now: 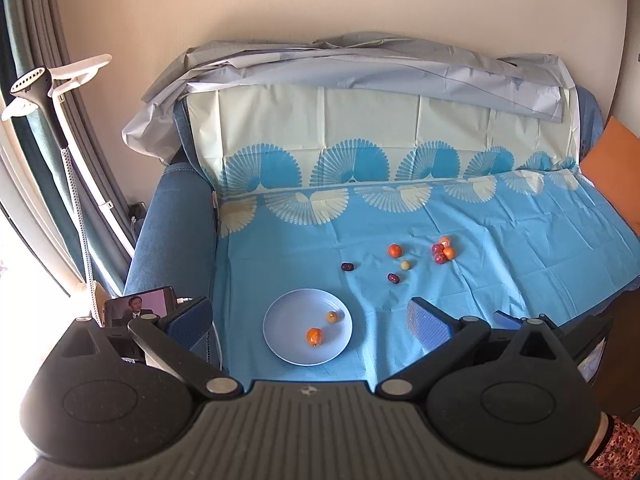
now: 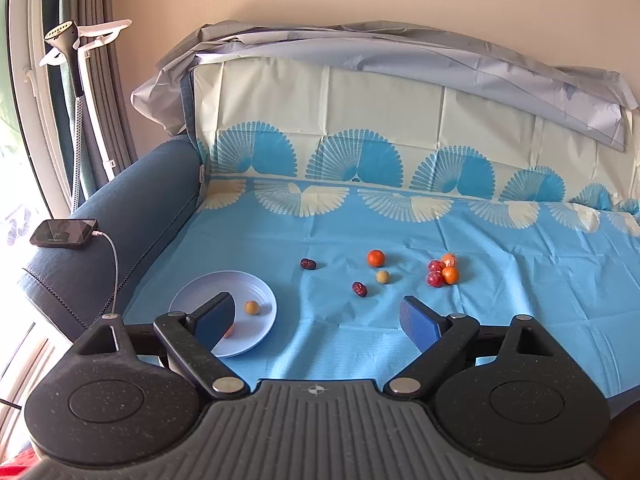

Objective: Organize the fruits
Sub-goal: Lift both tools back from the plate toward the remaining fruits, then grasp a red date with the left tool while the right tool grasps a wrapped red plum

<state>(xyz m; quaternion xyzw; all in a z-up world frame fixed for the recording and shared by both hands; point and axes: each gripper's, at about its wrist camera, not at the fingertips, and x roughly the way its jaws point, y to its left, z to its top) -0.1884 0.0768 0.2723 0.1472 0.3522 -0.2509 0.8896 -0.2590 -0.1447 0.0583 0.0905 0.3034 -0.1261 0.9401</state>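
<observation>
Your plate (image 1: 280, 340) is the reference here: pale blue, round, lying on the blue cloth (image 1: 500, 248) that covers the sofa seat. It already holds two fruits, an orange one (image 1: 314, 336) toward its near side and a smaller yellowish one (image 1: 331, 316) just beyond it, so by my reading you are only a small way in.

Beyond the plate, still loose on the cloth, lie a dark red date-like fruit (image 1: 348, 267), a second one (image 1: 393, 278) farther right, a small pale round fruit (image 1: 405, 265) and a bright orange one (image 1: 395, 250). Farthest from the plate, a cluster (image 1: 442, 253) of red and orange fruits sits touching one another; its exact count is hard to tell. All of these look small, smooth and likely to roll.

Your left gripper (image 1: 310, 322) hovers over the plate, its fingers spread wide with nothing between them. Your right gripper (image 2: 320, 322) is right of the plate, equally wide apart and empty.

A phone (image 2: 64, 233) on a white cable rests on the sofa armrest (image 2: 132, 200), left of the plate.
</observation>
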